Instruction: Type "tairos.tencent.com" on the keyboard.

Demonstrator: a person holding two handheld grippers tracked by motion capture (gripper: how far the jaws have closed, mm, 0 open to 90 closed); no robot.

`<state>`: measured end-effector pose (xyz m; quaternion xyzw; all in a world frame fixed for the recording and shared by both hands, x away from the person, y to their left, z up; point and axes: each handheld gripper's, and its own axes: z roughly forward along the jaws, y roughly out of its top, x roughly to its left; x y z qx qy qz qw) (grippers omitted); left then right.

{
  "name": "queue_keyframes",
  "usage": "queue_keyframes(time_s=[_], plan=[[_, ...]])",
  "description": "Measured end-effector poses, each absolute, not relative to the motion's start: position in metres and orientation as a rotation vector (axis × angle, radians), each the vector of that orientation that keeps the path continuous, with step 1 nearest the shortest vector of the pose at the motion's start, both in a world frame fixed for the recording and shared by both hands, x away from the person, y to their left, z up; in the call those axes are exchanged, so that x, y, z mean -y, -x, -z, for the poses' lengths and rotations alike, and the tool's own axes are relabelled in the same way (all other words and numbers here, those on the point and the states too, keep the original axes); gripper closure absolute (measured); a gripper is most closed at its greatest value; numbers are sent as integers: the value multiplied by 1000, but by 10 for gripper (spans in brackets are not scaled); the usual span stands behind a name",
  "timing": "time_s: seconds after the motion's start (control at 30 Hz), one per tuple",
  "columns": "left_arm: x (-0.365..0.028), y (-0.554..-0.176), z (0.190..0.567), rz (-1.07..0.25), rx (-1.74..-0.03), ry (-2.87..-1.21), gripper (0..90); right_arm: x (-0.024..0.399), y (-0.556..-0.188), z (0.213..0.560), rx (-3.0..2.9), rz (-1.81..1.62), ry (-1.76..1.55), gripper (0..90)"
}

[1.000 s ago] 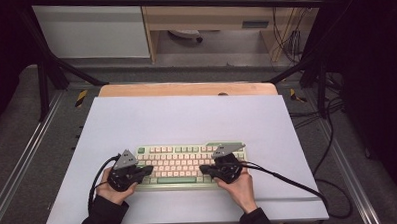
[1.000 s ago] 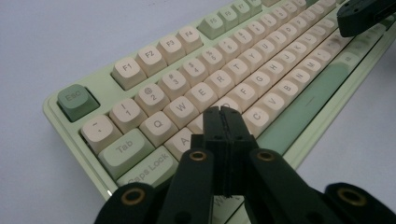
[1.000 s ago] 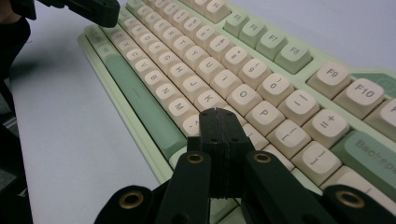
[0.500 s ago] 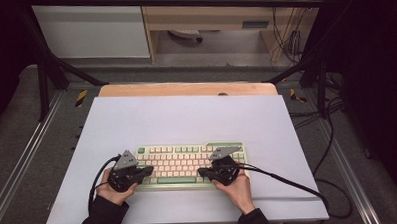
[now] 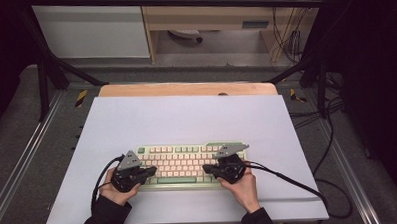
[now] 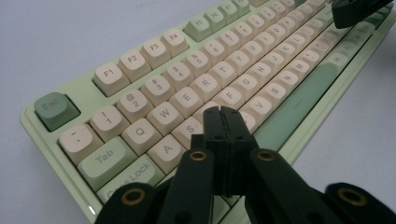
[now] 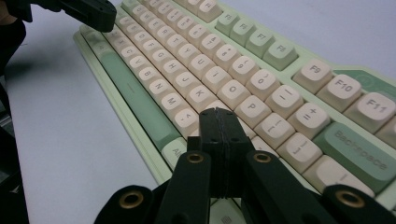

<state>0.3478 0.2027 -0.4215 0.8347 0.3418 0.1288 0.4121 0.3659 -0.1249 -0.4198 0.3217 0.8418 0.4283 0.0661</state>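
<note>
High view: keyboard (image 5: 181, 164) is seen lying near the front edge of the white table sheet (image 5: 186, 117), with 2 grippers at its ends. Left gripper (image 6: 226, 116) is closed on nothing, tips poised over the S/D keys. Right gripper (image 7: 219, 116) is likewise closed and empty (near the L/P keys). Risk judged: broad paired tips could strike 2 neighbouring keys at once, or nudge the keyboard if pressed slantwise.

A pale sheet (image 5: 186, 117) covers most of the wooden table (image 5: 185, 89), whose far edge shows bare beyond it. A white cabinet (image 5: 91, 30) stands behind the table's far left, cables (image 5: 284, 39) hang behind its far right, and 2 yellow-black markers (image 5: 80, 97) flank its far corners.
</note>
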Motion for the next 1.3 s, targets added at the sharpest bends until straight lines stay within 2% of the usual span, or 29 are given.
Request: queue_keyframes(time_s=[1.3], plan=[[-174, -351, 428, -304, -827, -2139, 897, 139, -365, 417, -2511, -1310, -998, 900]])
